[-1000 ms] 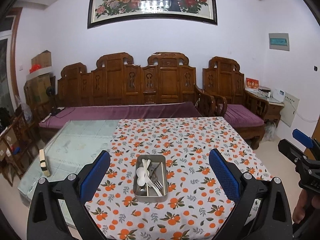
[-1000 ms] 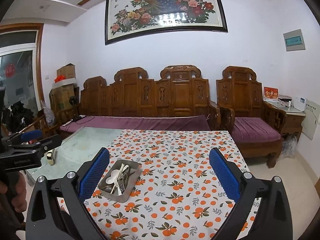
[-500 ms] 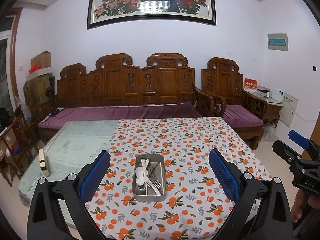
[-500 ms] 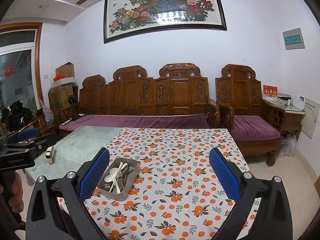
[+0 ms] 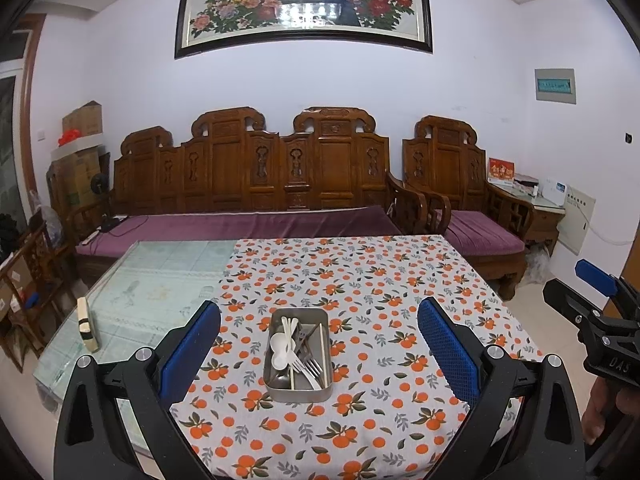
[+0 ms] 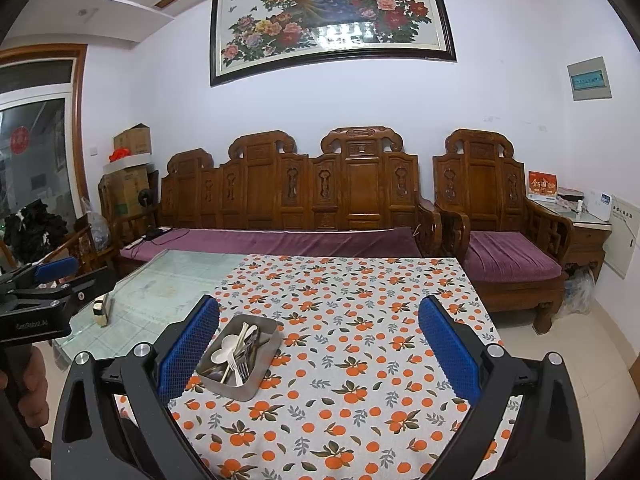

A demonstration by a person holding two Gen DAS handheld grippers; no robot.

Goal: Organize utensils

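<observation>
A rectangular stainless-steel tray (image 5: 298, 390) sits on a bench covered with a white cloth printed with oranges and leaves (image 5: 360, 280). The tray lies near the front of the bench, roughly centred in the left wrist view and lower left in the right wrist view. Inside it, jumbled together, are a white plastic spoon (image 5: 279, 347), a silver metal fork (image 5: 305, 364), pale wooden chopsticks (image 5: 323, 354) and other dark utensils too tangled to tell apart.

The left tool (image 5: 319, 354), black with blue ridged pads, is spread wide and grips nothing; the tray appears between its fingers, farther away, untouched. The right tool (image 6: 319, 354), of the same make, is likewise spread wide and empty, with the tray just beside its left finger in the view. Each tool is also seen at the edge of the other's camera, held by a person's hand (image 6: 30, 390).

The left part of the bench is bare pale-green glass (image 5: 160, 280), where a small cream and black block (image 5: 86, 322) stands near the left edge. Beyond the bench is a carved brown wooden sofa with purple cushions (image 5: 256, 184), and above it a framed painting of a peacock and flowers (image 5: 304, 4) on a white wall.
</observation>
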